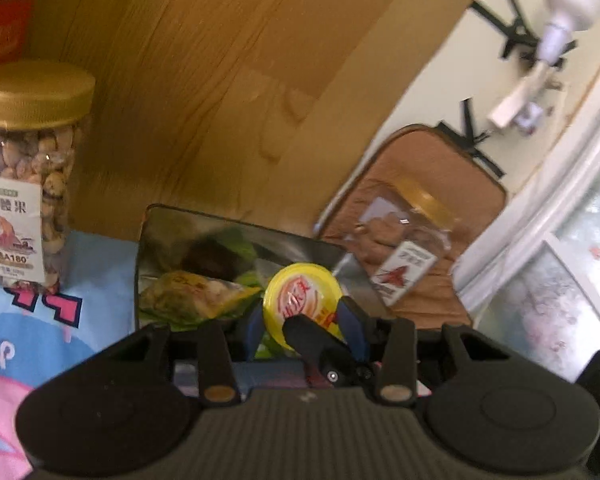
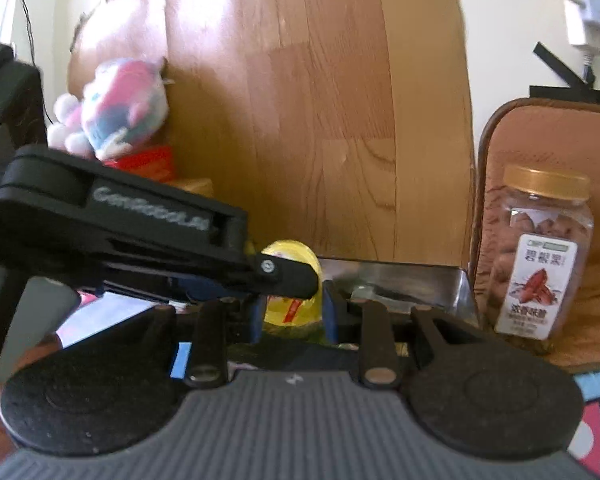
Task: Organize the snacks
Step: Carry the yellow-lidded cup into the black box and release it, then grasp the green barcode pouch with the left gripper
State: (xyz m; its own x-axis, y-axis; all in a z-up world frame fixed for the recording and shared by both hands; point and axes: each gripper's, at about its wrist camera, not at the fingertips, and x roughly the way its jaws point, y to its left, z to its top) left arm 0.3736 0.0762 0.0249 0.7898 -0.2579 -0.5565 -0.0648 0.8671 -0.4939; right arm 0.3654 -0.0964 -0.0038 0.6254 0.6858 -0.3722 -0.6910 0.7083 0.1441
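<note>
A small yellow jelly cup (image 1: 300, 300) with a red-printed lid sits between the blue pads of my left gripper (image 1: 304, 320), over a shiny metal tray (image 1: 188, 224). The other gripper's black finger (image 1: 312, 336) crosses its lower edge. In the right wrist view the same cup (image 2: 292, 280) is between my right gripper's (image 2: 292, 312) pads, and the left gripper's black body (image 2: 120, 224) reaches in from the left, partly covering it. Both grippers are closed on the cup. A green-yellow snack packet (image 1: 192, 296) lies in the tray.
A gold-lidded nut jar (image 1: 24, 176) stands at left on a blue cartoon cloth (image 1: 40, 320). Another gold-lidded jar (image 2: 540, 256) stands on a brown cushion (image 2: 496, 184) at right. A wooden panel (image 2: 300, 100) rises behind. A plush toy (image 2: 116, 108) sits at far left.
</note>
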